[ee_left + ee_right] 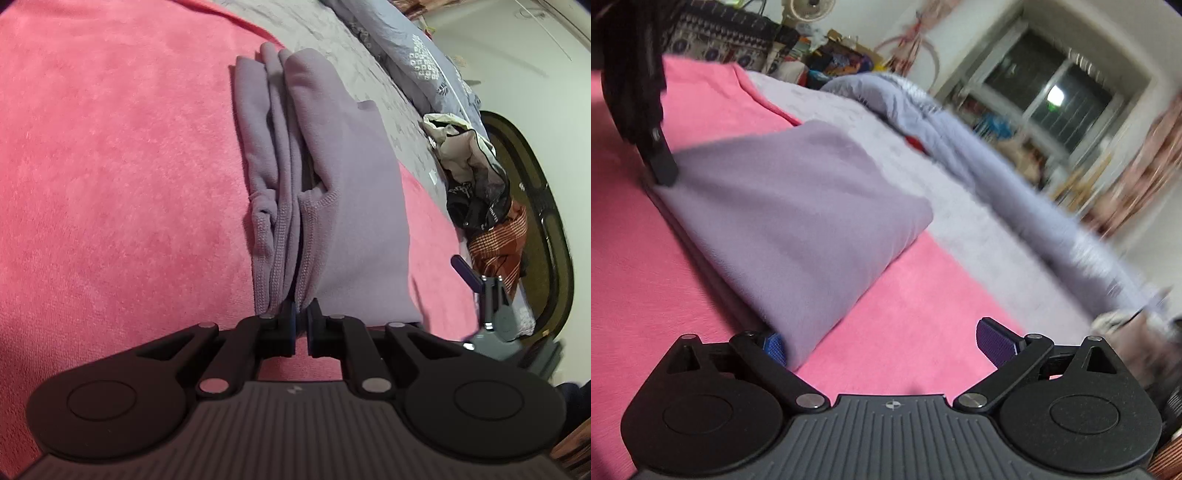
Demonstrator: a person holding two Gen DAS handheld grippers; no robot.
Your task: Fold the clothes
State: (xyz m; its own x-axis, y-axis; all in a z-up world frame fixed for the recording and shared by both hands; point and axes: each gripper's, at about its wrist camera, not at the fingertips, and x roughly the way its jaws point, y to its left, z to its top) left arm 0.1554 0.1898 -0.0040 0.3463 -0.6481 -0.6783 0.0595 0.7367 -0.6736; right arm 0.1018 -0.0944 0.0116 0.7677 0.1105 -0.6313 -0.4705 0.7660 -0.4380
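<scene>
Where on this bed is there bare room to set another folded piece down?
The pink blanket is bare left of the folded lilac garment, and in front of it by the right gripper. The far edge is crowded: grey quilt, heaped clothes.

The left hand-held gripper tilts downward with its jaws a narrow gap apart, while the right hand-held gripper, also angled down, has its jaws spread wide with nothing clamped between them.
</scene>
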